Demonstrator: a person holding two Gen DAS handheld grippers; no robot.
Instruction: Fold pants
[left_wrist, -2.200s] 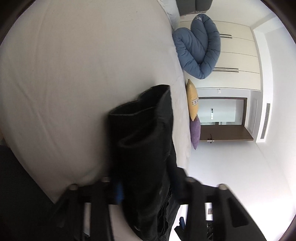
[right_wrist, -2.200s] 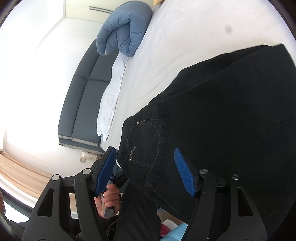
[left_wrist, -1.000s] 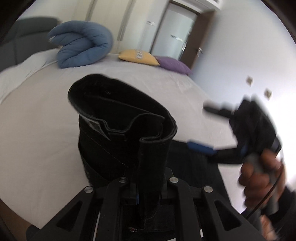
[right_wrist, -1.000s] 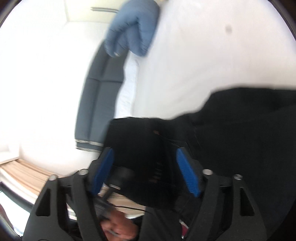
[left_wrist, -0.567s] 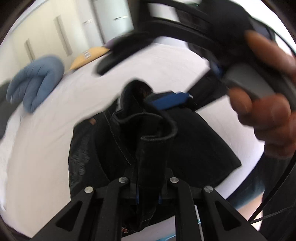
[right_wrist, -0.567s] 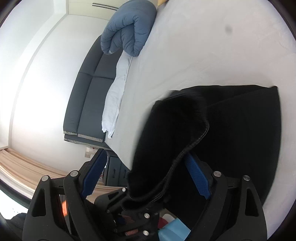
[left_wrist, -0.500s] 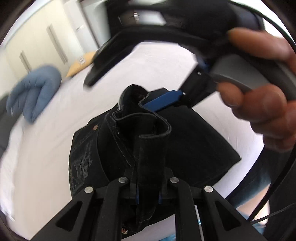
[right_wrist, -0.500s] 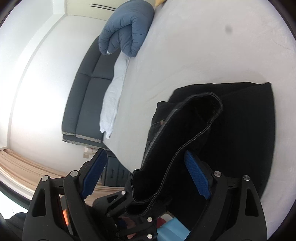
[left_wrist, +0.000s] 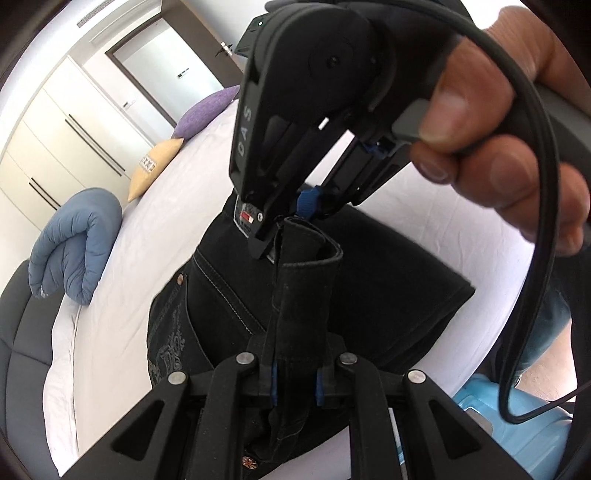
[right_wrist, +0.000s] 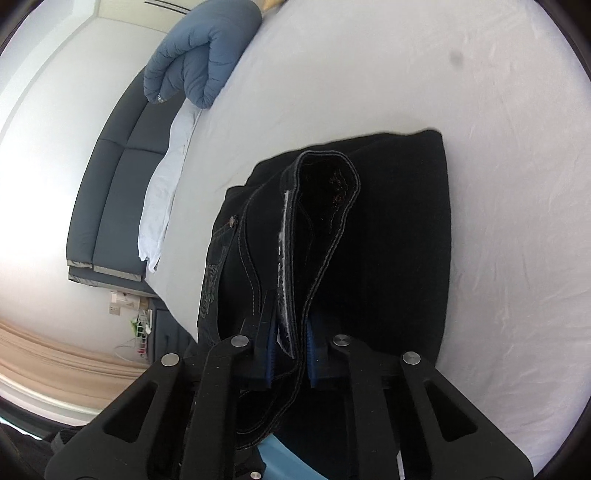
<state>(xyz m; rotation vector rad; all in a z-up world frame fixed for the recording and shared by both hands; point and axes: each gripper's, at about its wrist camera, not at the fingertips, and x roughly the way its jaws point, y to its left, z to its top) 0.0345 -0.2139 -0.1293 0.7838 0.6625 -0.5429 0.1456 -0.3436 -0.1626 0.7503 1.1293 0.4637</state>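
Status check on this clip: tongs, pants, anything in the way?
Left tongs shut on the black pants waistband. Right tongs closing on the same band, cloth between the pads. Pants part-folded on the white bed. Nothing in the way.

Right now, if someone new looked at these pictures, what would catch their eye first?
Probably the black pants, lying partly folded on the white bed, with both tools pinched on a bunched edge of them: the left tool low in its own view, and the right tool whose jaws are closing on the fabric. Next, the hand gripping the right tool fills the left view's upper right. A rolled blue duvet sits at the bed's far edge.
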